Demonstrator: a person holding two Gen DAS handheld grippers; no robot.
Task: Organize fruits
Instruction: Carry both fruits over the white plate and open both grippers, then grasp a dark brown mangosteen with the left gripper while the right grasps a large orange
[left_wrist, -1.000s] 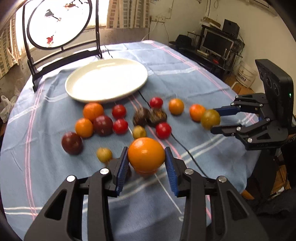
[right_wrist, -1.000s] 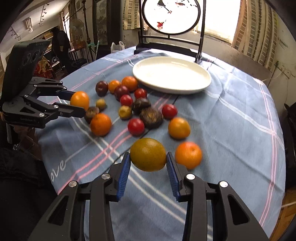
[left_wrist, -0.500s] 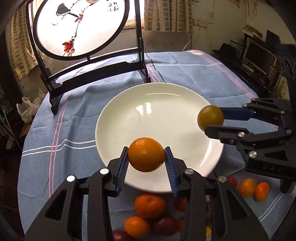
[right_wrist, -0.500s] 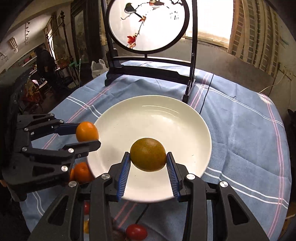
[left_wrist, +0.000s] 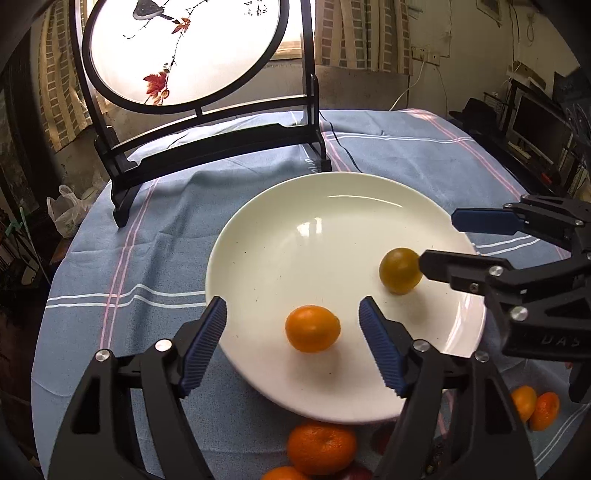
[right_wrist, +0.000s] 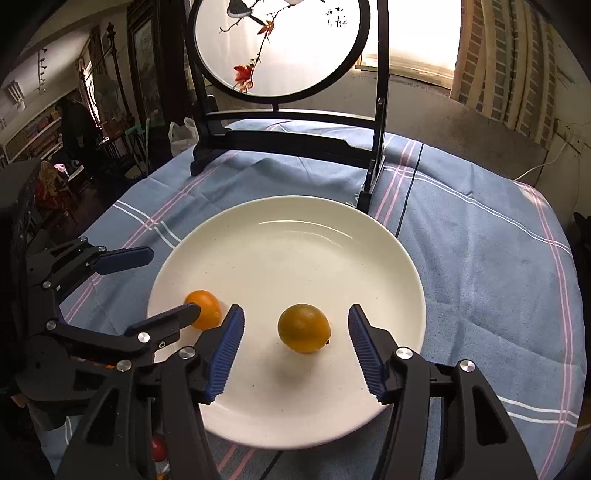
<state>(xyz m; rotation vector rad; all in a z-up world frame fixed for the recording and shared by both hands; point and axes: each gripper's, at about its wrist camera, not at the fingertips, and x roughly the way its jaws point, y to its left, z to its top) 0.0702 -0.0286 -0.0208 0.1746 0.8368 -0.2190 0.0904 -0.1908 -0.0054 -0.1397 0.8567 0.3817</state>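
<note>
Two round fruits lie in the white plate (left_wrist: 258, 236): the orange fruit (left_wrist: 312, 328) sits loose between the spread fingers of the left tool (left_wrist: 293, 341), and the greenish-yellow fruit (right_wrist: 304, 328) sits loose between the spread fingers of the right tool (right_wrist: 295, 350), its little stem end pointing toward that tool's right finger. The left tool's view shows more orange fruits (left_wrist: 321, 446) on the blue cloth of the table (left_wrist: 92, 277) just under the tool, while the right tool's view shows a small red fruit (right_wrist: 158, 448) down by the plate's near edge. Past the plate, straight ahead of both tools, stands a round painted screen (right_wrist: 277, 48) in a black stand.
</note>
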